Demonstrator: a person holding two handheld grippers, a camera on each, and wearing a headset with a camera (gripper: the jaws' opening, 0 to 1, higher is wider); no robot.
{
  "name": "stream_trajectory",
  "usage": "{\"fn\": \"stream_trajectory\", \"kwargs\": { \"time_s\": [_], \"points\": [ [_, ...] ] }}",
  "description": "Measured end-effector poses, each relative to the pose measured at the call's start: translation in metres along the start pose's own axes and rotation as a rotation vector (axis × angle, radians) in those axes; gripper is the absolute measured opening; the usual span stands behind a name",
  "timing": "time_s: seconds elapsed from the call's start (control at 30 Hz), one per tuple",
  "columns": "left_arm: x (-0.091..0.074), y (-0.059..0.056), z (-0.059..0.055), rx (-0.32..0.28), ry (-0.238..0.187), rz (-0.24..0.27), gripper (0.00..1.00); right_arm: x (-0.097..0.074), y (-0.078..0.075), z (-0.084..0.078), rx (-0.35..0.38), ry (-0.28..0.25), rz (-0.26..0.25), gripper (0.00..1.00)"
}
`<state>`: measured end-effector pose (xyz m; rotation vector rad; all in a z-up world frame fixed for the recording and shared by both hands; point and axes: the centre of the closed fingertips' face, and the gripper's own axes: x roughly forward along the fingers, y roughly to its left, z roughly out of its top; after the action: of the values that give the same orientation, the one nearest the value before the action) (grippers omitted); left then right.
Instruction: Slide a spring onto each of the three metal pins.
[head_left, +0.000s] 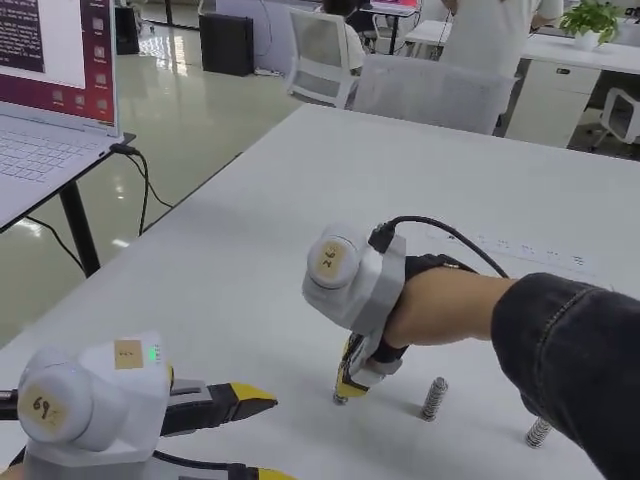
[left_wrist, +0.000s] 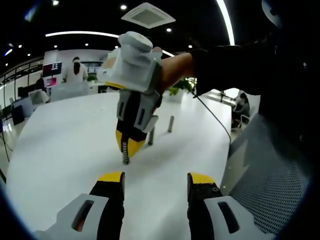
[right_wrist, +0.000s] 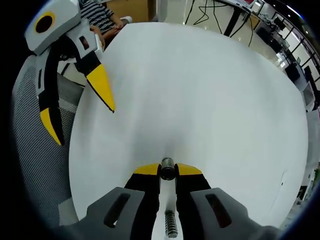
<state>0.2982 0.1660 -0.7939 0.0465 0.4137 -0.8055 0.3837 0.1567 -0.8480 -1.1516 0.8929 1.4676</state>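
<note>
The right gripper (head_left: 349, 388) pinches a spring (right_wrist: 168, 169) down at the white table (head_left: 300, 200). The left gripper (left_wrist: 155, 181), nearer, is spread wide. A second spring (head_left: 434, 398) and a third spring (head_left: 538, 431) stand farther right.

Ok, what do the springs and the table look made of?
Springs: likely steel wire, going by the grey coils with a dull metallic glint. Table: smooth matte white top with soft reflections, probably laminate; its core can't be told.
</note>
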Motion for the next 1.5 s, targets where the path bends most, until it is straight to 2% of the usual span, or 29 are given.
{"fn": "stream_trajectory", "kwargs": {
  "time_s": [0.43, 0.73, 1.03, 1.33, 1.5],
  "points": [
    [0.001, -0.001, 0.001, 0.001, 0.002, 0.001, 0.45, 0.003, 0.002, -0.002, 0.018, -0.013, 0.011, 0.09],
    [0.002, -0.001, 0.001, 0.004, 0.004, -0.001, 0.45, -0.004, -0.001, -0.006, 0.036, -0.039, -0.002, 0.15],
    [0.003, 0.000, 0.006, 0.011, 0.001, -0.002, 0.45, -0.017, -0.001, -0.012, 0.077, -0.087, -0.004, 0.23],
    [0.005, -0.001, 0.008, 0.017, 0.004, -0.006, 0.46, -0.026, -0.006, -0.026, 0.122, -0.122, -0.032, 0.28],
    [0.005, -0.002, 0.010, 0.020, 0.006, -0.007, 0.46, -0.032, -0.009, -0.032, 0.163, -0.163, -0.043, 0.33]
  ]
}}
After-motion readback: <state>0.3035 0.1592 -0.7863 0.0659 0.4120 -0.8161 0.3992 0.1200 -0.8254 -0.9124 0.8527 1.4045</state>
